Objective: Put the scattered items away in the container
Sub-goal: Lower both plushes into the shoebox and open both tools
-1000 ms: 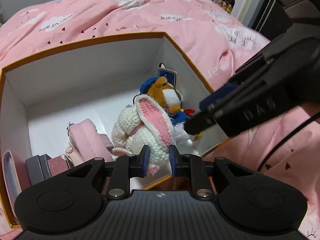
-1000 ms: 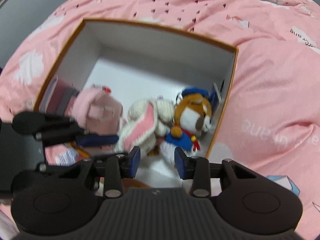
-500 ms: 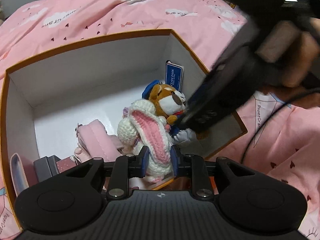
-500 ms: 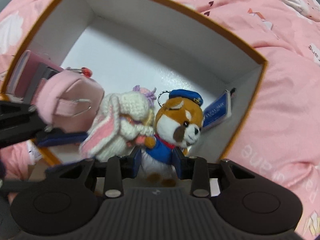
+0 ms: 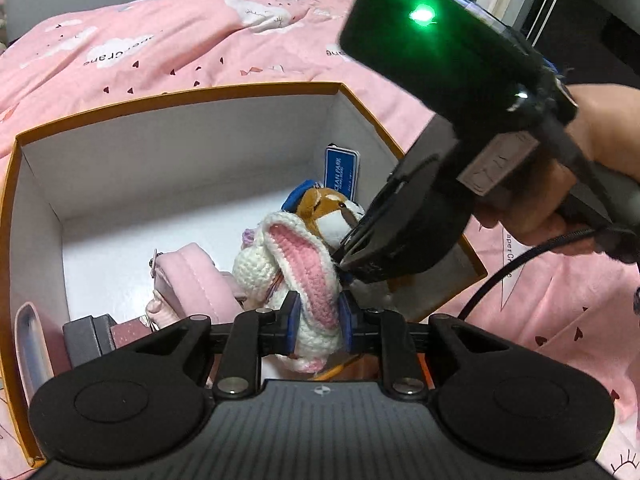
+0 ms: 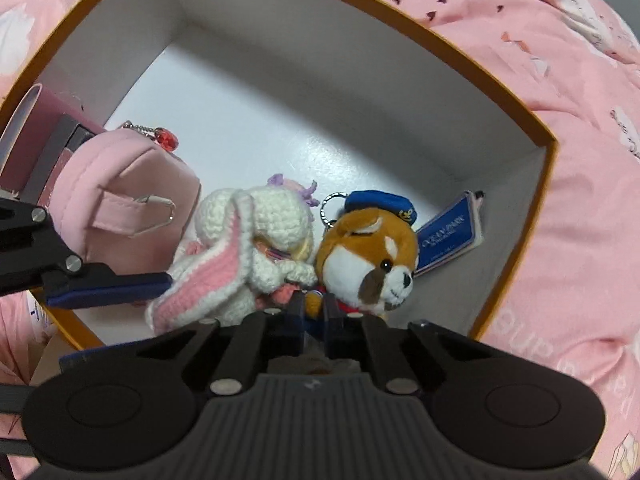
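1. Both claws work inside the orange box: left claw pinches the knitted rabbit; right claw pinches the fox doll.
2. Risk: pressed together, the toys' keyring could snag, dragging one out on withdrawal.

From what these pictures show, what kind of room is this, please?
Most likely a bedroom. The orange-rimmed box sits on a soft pink quilt printed with clouds and hearts, as on a bed, and holds plush keychains such as the crocheted rabbit.
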`<state>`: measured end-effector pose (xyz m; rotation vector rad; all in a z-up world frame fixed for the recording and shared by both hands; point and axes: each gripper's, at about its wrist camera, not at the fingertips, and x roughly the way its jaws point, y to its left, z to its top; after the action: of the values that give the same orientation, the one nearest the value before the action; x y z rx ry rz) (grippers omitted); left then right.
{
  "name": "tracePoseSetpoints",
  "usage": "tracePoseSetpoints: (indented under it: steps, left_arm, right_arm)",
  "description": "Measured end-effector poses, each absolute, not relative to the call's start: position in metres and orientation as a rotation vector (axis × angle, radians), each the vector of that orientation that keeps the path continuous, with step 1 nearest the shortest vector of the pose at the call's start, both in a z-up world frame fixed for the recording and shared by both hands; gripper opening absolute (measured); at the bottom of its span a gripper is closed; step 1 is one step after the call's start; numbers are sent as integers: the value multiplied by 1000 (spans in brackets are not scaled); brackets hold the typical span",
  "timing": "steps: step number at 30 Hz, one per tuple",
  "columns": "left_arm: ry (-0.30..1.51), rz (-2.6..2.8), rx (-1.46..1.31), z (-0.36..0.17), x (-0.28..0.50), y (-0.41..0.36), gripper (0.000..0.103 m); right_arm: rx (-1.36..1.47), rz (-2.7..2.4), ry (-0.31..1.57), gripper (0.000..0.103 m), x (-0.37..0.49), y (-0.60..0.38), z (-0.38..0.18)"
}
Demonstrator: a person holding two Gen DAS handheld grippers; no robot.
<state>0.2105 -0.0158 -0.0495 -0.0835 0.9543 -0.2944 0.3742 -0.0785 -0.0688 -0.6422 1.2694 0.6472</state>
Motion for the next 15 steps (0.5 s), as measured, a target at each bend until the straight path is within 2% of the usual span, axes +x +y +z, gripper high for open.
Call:
tracePoseSetpoints:
  steps: [9, 15]
  left_arm:
    - [915, -319, -91, -50, 207, -12, 22]
    - [907, -363, -104, -54, 212, -14, 22]
  right_arm:
    - [-585, 666, 1358, 8, 360, -97, -46]
    - [-523, 651, 1408, 9, 367, -97, -73]
